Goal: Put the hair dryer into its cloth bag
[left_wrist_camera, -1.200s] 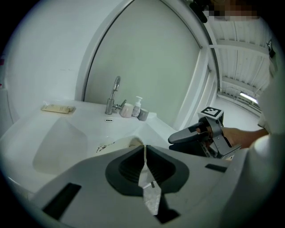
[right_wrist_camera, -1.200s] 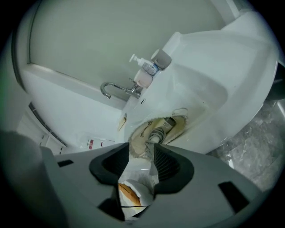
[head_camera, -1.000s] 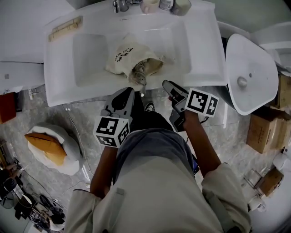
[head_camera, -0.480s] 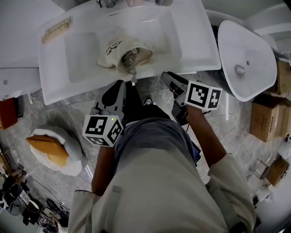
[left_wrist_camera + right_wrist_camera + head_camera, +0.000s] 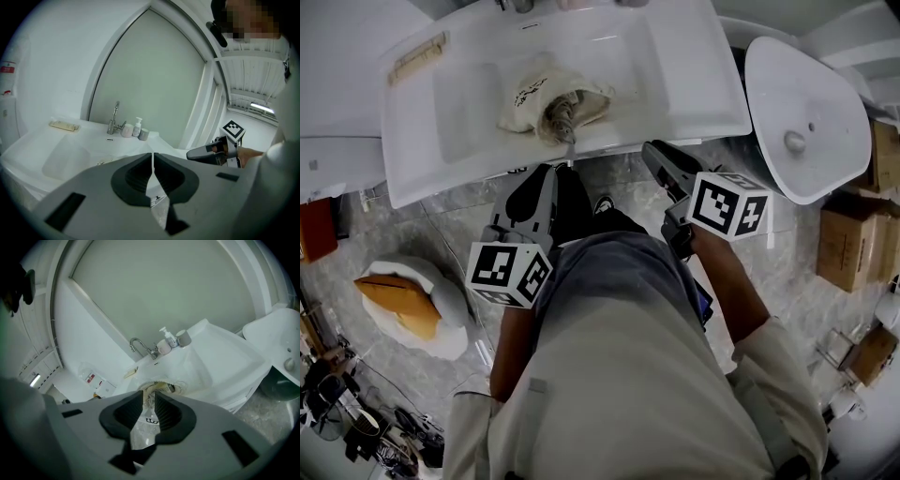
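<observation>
The cream cloth bag (image 5: pixel 530 98) lies crumpled and lumpy in the smooth white sink (image 5: pixel 694 84). It is just ahead of both tongs' tips and touches neither. Its puckered mouth faces them, and black print shows on its far side. The hair dryer itself cannot be made out through the cloth. The left tongs (image 5: pixel 544 173) are clenched, their ribbed dark pads meeting on nothing. The right tongs (image 5: pixel 654 152) are closing, a narrow gap between the pads and nothing in it.
</observation>
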{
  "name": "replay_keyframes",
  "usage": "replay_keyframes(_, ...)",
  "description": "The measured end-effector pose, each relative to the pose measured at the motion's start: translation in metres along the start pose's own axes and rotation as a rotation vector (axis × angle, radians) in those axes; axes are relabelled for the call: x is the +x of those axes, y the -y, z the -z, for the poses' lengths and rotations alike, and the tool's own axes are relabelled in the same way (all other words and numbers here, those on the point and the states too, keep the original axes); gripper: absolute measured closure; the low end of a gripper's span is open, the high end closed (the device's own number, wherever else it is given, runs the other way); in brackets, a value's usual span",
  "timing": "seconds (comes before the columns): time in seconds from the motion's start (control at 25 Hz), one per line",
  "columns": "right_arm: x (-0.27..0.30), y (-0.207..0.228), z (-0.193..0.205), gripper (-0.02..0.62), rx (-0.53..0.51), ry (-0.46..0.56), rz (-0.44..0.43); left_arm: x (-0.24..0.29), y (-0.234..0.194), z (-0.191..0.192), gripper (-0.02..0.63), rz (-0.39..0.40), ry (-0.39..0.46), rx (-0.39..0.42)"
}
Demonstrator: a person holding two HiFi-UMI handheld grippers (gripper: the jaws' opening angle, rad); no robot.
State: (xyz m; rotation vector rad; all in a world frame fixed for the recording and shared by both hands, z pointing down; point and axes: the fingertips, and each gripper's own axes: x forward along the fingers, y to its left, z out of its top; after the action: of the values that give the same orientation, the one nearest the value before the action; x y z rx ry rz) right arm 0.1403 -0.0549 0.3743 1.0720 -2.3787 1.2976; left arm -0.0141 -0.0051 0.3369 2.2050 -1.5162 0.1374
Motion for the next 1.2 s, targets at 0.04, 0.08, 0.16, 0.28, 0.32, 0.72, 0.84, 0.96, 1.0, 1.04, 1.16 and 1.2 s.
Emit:
replay_keyframes(0.04,-0.003,-0.002,-0.001,0.512,-0.018,0.014,0.003,-0.002,0.001,-0.001,0.586,-0.002,0.006,-0.001)
replay_keyframes(0.08,-0.007,-0.003,-0.003,0.515,-0.039,0.029,0.006,-0.004,0.003,-0.003,0.586,-0.004,0.012,-0.002)
replay_keyframes(0.16,-0.016,-0.008,-0.005,0.52,-0.085,0.064,0.01,-0.008,0.006,-0.007,0.586,-0.013,0.02,-0.004)
replay_keyframes(0.28,-0.031,-0.017,-0.011,0.534,-0.159,0.121,0.008,-0.015,0.011,-0.013,0.586,-0.022,0.037,-0.005)
replay_keyframes(0.32,-0.035,-0.021,-0.013,0.538,-0.185,0.138,0.007,-0.017,0.012,-0.015,0.586,-0.026,0.05,-0.004)
replay_keyframes(0.72,-0.07,-0.053,-0.025,0.585,-0.414,0.272,0.029,-0.037,0.018,-0.028,0.589,-0.062,0.112,0.013)
replay_keyframes(0.84,-0.074,-0.061,-0.026,0.586,-0.452,0.281,0.038,-0.039,0.021,-0.032,0.594,-0.065,0.116,0.033)
replay_keyframes(0.96,-0.076,-0.065,-0.022,0.586,-0.478,0.28,0.037,-0.043,0.025,-0.033,0.594,-0.065,0.116,0.048)
replay_keyframes(1.0,-0.077,-0.066,-0.02,0.587,-0.484,0.279,0.038,-0.044,0.026,-0.033,0.594,-0.066,0.118,0.045)
replay_keyframes(1.04,-0.078,-0.067,-0.02,0.588,-0.489,0.279,0.038,-0.044,0.027,-0.034,0.594,-0.065,0.119,0.042)
replay_keyframes(1.16,-0.08,-0.074,-0.021,0.588,-0.516,0.29,0.047,-0.045,0.028,-0.036,0.594,-0.051,0.111,0.032)
replay_keyframes(1.2,-0.081,-0.076,-0.021,0.588,-0.527,0.294,0.052,-0.045,0.028,-0.036,0.594,-0.047,0.108,0.029)
